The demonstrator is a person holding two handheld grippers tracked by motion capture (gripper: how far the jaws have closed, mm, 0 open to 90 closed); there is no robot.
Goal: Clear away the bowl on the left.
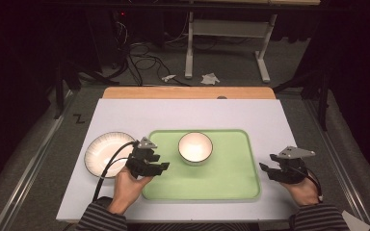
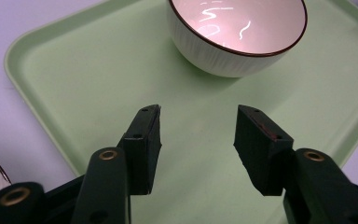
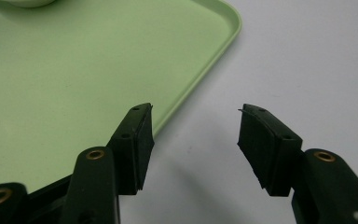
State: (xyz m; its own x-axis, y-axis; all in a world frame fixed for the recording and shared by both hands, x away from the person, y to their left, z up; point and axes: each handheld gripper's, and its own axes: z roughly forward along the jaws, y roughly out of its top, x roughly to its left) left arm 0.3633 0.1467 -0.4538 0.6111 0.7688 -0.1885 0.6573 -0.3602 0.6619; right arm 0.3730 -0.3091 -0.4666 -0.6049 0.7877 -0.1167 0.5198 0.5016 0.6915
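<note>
A white table [image 1: 125, 115] is carrying a green tray [image 1: 221, 183], with a bowl [image 1: 195, 147] sitting at the tray's 11 o'clock and a plate [image 1: 101, 153] waiting off-tray at 9 o'clock. By the look of it, the bowl is placed and the plate is left. The left gripper [image 1: 160, 167] is hovering over the tray's left rim, jaws wide and empty, pointing at the bowl. The right gripper [image 1: 269, 164] is idling at 3 o'clock, jaws likewise wide, holding nothing.
</note>
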